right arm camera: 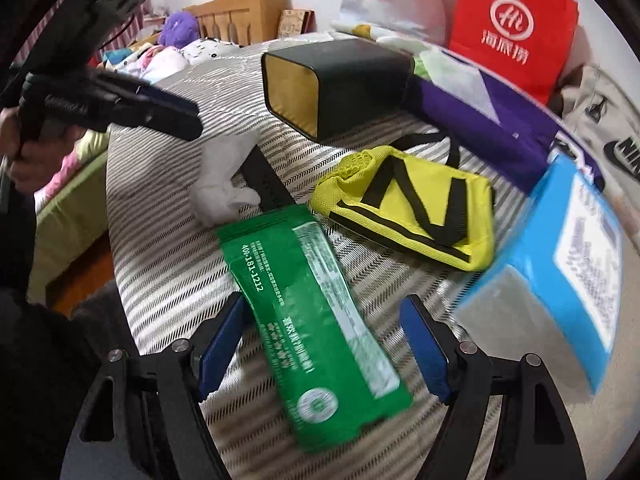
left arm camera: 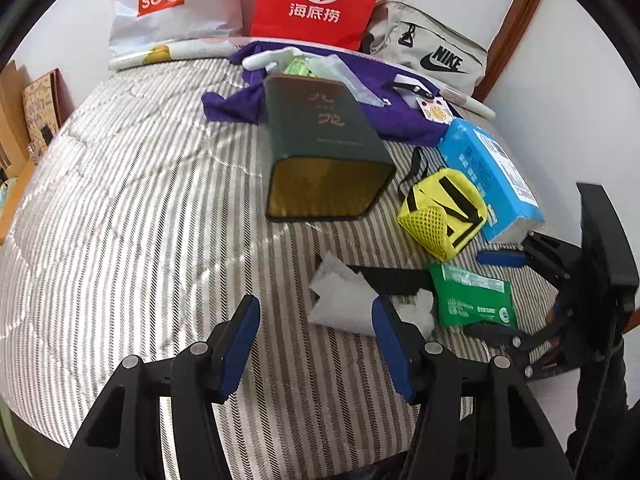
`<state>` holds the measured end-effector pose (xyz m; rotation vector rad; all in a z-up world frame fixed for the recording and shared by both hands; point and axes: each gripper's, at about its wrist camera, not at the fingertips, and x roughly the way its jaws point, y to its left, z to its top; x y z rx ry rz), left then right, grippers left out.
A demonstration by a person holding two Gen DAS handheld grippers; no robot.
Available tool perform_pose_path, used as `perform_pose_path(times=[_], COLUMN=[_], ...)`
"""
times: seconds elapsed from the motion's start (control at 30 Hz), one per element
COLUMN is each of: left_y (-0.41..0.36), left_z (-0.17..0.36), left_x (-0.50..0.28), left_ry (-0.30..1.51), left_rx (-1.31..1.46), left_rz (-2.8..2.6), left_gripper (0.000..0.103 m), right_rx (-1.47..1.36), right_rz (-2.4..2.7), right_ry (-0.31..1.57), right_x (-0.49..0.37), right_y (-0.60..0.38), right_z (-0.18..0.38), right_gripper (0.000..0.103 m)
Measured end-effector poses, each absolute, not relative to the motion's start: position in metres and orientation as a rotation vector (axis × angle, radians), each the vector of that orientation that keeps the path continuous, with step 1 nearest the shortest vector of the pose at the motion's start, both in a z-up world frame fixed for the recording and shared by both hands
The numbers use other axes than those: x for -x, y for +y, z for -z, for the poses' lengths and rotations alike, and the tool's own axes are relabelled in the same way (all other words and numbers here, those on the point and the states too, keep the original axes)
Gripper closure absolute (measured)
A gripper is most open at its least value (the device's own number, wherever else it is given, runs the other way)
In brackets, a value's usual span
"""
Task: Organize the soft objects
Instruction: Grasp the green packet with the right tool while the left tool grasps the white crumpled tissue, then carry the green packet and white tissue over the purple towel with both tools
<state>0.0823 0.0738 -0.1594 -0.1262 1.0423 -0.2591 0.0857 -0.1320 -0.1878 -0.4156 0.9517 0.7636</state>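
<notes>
Green plastic of the wipes pack (right arm camera: 316,332) lies between the spread fingers of the right gripper (right arm camera: 324,350), which is open and holds nothing. The left gripper (left arm camera: 316,346) is open too, and the crumpled white tissue (left arm camera: 340,300) lies just ahead of it on the striped quilt (left arm camera: 120,200).

The pack is slippery and sits at an angle to the fingers, so I think a pinch on its edge could let it slide out or spin. The quilt is soft; pressing down may catch the cloth together with the pack. The tissue partly covers a black strap (right arm camera: 266,180), and a grab there may lift both.

The right view is blurred near the blue tissue pack (right arm camera: 560,280). The open box (left arm camera: 324,156) shows no contents, and the yellow pouch (right arm camera: 412,216) hides what lies under it.
</notes>
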Motion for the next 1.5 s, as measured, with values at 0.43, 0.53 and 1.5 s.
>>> perform_pose_path(times=[0.43, 0.53, 1.5], left_y=[0.014, 0.004, 0.048], left_z=[0.17, 0.178, 0.141], left_x=[-0.067, -0.067, -0.057], left_ry=[1.033, 1.026, 0.879], left_rx=[0.023, -0.049, 0.0], left_rz=[0.373, 0.321, 0.234], left_gripper=[0.041, 0.041, 0.076], right_rx=[0.24, 0.2, 0.054], right_rz=[-0.58, -0.508, -0.376], right_ry=[0.972, 0.966, 0.913], right_x=[-0.054, -0.047, -0.043], right_y=[-0.174, -0.192, -0.219], right_z=[0.181, 0.18, 0.154], right_gripper=[0.071, 0.071, 0.072])
